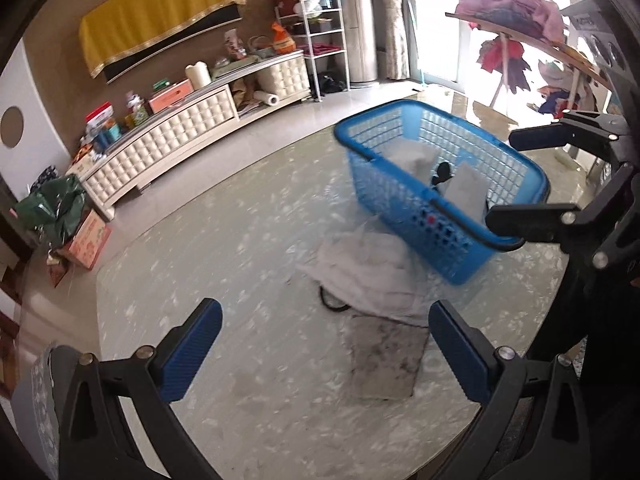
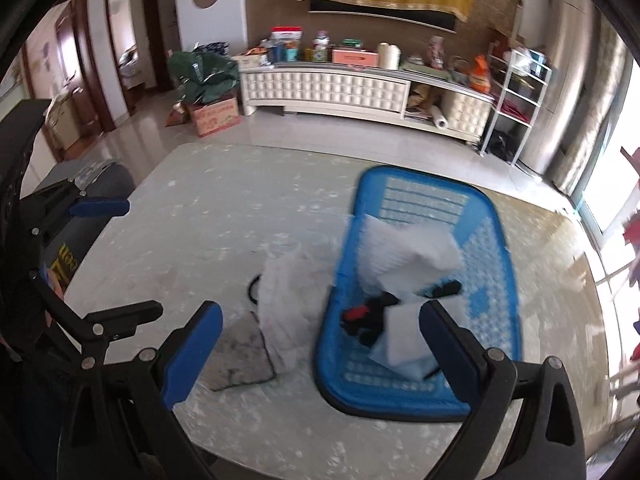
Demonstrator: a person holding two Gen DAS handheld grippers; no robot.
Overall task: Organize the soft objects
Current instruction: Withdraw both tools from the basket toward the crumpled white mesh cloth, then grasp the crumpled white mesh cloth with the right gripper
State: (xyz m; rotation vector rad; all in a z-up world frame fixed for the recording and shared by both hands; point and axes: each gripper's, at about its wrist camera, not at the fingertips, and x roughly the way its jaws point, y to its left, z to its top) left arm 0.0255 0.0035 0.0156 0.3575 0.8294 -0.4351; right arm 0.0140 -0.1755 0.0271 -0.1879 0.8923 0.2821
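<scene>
A blue plastic basket (image 1: pixel 496 168) (image 2: pixel 496 248) stands on the marbled table (image 1: pixel 240 248) (image 2: pixel 208 208). It holds white folded cloths (image 2: pixel 404 256) (image 1: pixel 466 190) and a small black item (image 2: pixel 372 312). A crumpled white cloth (image 1: pixel 368 272) (image 2: pixel 284 288) lies on the table beside the basket, over a thin black loop (image 1: pixel 328 300). A grey square cloth (image 1: pixel 386 356) (image 2: pixel 240 356) lies flat in front of it. My left gripper (image 1: pixel 326 352) is open and empty above the table, near the grey cloth. My right gripper (image 2: pixel 320 348) is open and empty above the basket's near end.
A long white cabinet (image 1: pixel 168 140) (image 2: pixel 340 88) loaded with boxes stands along the far wall. A white shelf rack (image 1: pixel 324 44) and a clothes rack (image 1: pixel 516 36) stand near the window. A green bag on a cardboard box (image 2: pixel 208 92) sits on the floor.
</scene>
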